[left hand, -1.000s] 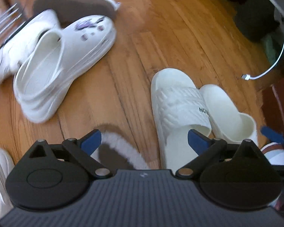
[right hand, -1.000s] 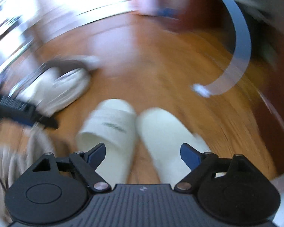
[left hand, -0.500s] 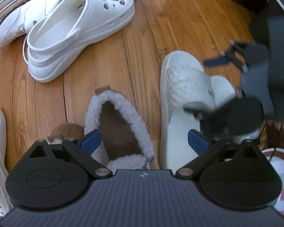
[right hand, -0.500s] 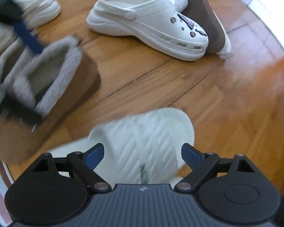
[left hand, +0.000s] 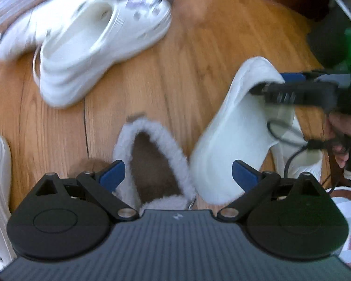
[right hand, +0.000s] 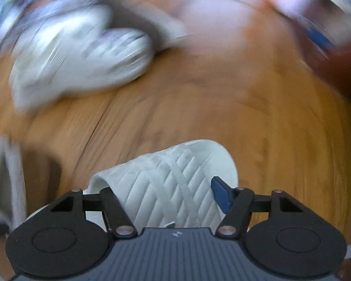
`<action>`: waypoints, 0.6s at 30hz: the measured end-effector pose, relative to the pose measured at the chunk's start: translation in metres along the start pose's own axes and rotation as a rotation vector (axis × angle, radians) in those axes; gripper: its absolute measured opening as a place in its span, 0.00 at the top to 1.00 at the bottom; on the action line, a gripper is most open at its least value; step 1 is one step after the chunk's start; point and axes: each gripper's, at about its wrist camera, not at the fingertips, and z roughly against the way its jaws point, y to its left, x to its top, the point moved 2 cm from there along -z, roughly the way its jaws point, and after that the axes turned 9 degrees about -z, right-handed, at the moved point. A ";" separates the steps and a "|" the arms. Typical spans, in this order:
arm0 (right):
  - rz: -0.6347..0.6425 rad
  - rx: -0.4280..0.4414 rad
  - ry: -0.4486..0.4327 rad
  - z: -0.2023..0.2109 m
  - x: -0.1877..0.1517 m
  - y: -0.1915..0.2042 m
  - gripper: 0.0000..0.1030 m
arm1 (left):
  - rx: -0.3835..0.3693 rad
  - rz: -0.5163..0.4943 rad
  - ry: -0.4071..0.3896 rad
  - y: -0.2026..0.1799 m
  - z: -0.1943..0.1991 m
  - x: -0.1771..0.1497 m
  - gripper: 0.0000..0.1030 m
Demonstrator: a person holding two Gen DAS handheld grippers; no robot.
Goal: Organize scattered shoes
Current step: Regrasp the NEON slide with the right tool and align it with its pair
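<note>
Slide between closing right tool

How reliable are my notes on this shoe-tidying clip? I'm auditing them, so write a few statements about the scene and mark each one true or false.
1. The left tool is open and grips nothing. True.
2. The right tool is taking the fur-lined slipper. False: its jaws are closing with the strap of the white slide between them.
3. The shoes lie on carpet. False: it is a wooden floor.
4. The white clog lies apart from the fur-lined slipper. True.
5. The fur-lined slipper lies just ahead of the left tool, between its fingers. True.
</note>
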 end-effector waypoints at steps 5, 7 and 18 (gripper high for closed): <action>-0.362 0.152 -0.060 0.039 0.000 -0.034 0.36 | 0.013 -0.003 -0.075 -0.005 0.020 0.003 0.03; -0.543 0.223 -0.029 0.051 -0.010 -0.045 0.36 | 0.048 -0.046 -0.132 -0.009 0.031 0.007 0.03; -0.958 0.358 0.013 0.093 -0.133 -0.030 0.16 | 0.092 -0.139 -0.098 -0.010 0.029 0.013 0.03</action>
